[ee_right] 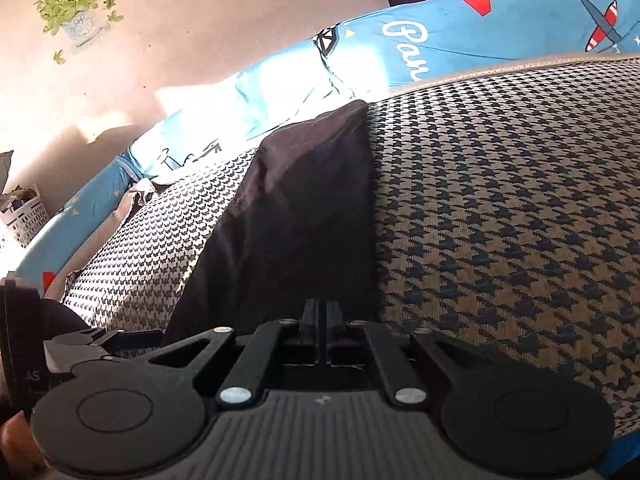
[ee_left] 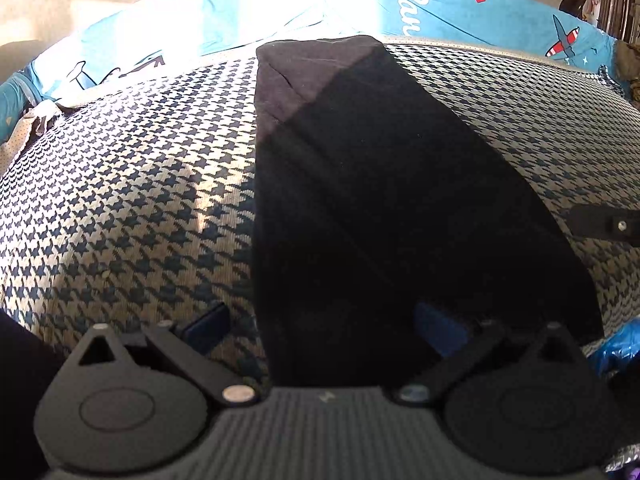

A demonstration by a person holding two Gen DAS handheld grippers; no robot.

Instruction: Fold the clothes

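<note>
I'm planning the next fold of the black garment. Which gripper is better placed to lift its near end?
Right: the right gripper is shut at the black garment's near edge; the left gripper is open, merely straddling it.

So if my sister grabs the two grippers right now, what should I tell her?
Left gripper: open, one finger on each side of the near end of the black garment, not gripping it.
Right gripper: fingers closed together at the garment's near right edge; whether cloth is pinched between them cannot be told.
The garment lies as a long narrow strip on the houndstooth cover, its far end near the blue bedding.
Done: it looks already folded lengthwise.
Left: probably bring one end over the other to make it shorter, then smooth it.
</note>
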